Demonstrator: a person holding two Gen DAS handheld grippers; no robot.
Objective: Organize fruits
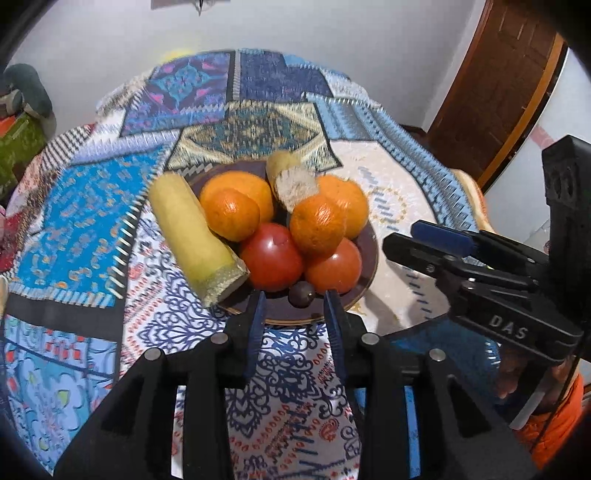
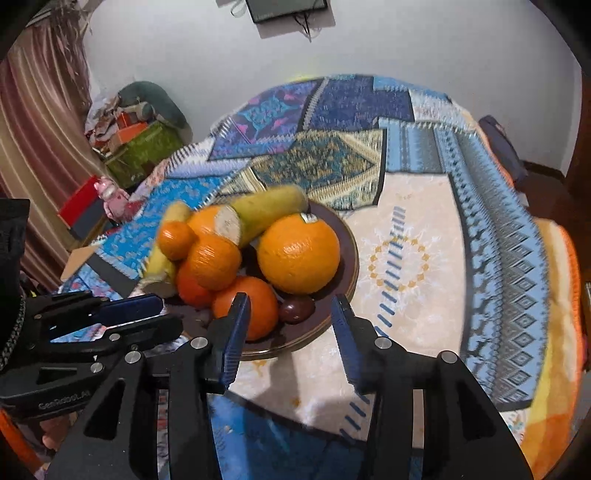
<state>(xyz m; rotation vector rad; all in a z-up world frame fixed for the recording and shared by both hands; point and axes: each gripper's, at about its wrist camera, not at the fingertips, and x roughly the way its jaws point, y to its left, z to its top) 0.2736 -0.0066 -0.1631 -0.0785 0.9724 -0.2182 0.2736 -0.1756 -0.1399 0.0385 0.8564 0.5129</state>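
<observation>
A dark brown plate (image 1: 369, 258) holds a pile of fruit: oranges (image 1: 234, 206), two red tomatoes (image 1: 271, 256), a small dark plum (image 1: 302, 294) at the front rim, and two cut yellow-green pieces (image 1: 192, 236). My left gripper (image 1: 295, 299) is open and empty, hovering just before the plate's near rim, the plum between its fingers. The right gripper (image 2: 291, 306) is open and empty, near the plate (image 2: 349, 258) with the plum (image 2: 296, 309) and a big orange (image 2: 298, 254) ahead. Each gripper shows in the other's view: the right in the left wrist view (image 1: 417, 236), the left in the right wrist view (image 2: 162, 314).
The plate sits on a round table under a patchwork cloth (image 1: 92, 236). A wooden door (image 1: 498, 85) stands at the right. Boxes and clutter (image 2: 136, 147) sit by a curtain (image 2: 40, 147) at the left. A frame hangs on the white wall (image 2: 286, 9).
</observation>
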